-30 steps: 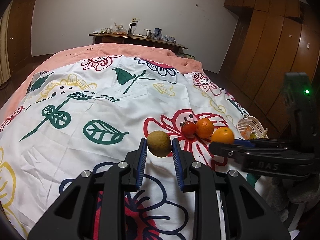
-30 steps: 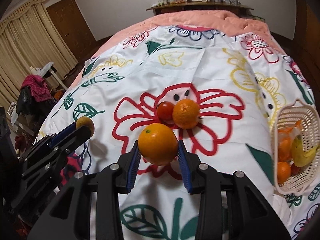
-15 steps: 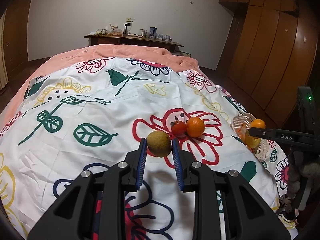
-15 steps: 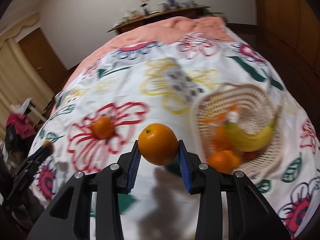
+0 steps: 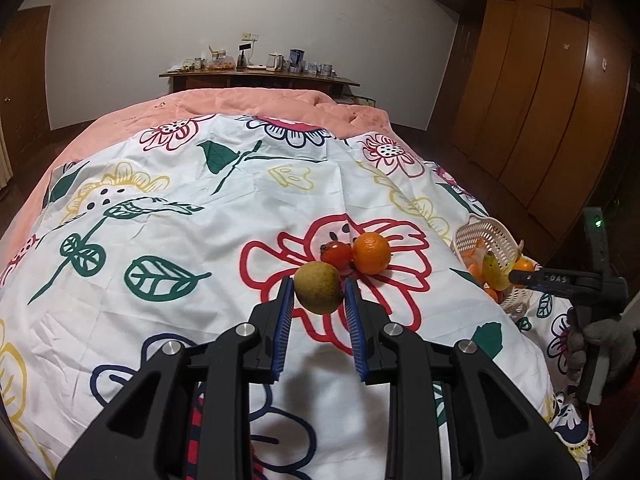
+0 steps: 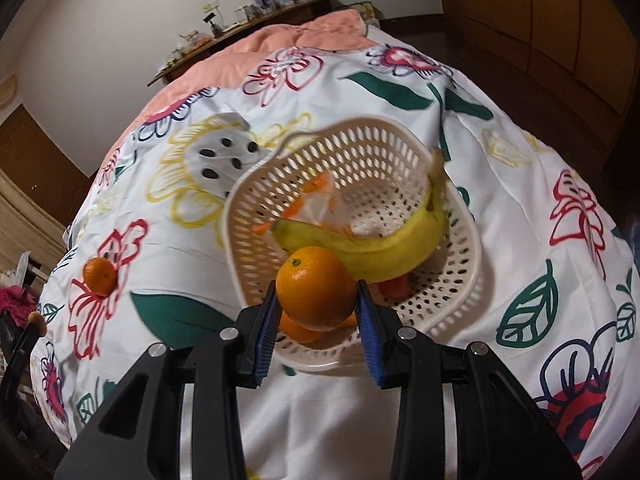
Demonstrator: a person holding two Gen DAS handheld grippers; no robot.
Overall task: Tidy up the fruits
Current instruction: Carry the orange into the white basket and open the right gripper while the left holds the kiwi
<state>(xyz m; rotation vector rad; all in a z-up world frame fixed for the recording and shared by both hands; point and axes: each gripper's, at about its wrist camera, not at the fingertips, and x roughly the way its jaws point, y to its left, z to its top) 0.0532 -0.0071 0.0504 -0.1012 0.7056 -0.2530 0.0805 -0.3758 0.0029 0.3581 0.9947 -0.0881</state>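
Observation:
My left gripper (image 5: 319,292) is shut on a greenish-brown round fruit (image 5: 319,287), held above the flowered bedspread. Just beyond it lie a red tomato-like fruit (image 5: 336,253) and a small orange (image 5: 371,253), touching each other. My right gripper (image 6: 316,294) is shut on a large orange (image 6: 316,287), hanging over the near rim of the white perforated basket (image 6: 460,308). Inside the basket lie a banana (image 6: 384,248), a plastic wrapper (image 6: 318,204) and more orange fruit, partly hidden. The left wrist view shows the basket (image 5: 486,236) at the right bed edge with the right gripper (image 5: 520,277) over it.
The bedspread (image 5: 180,208) covers a bed with a pink quilt (image 5: 248,104) at the far end. A cluttered wooden desk (image 5: 256,74) stands behind it, and wooden wardrobes (image 5: 540,92) line the right side. The basket sits close to the bed's right edge.
My right gripper carried the large orange rightward from beside the loose fruits to above the basket, rolling as it went. The left gripper keeps its fruit and has drifted only slightly.

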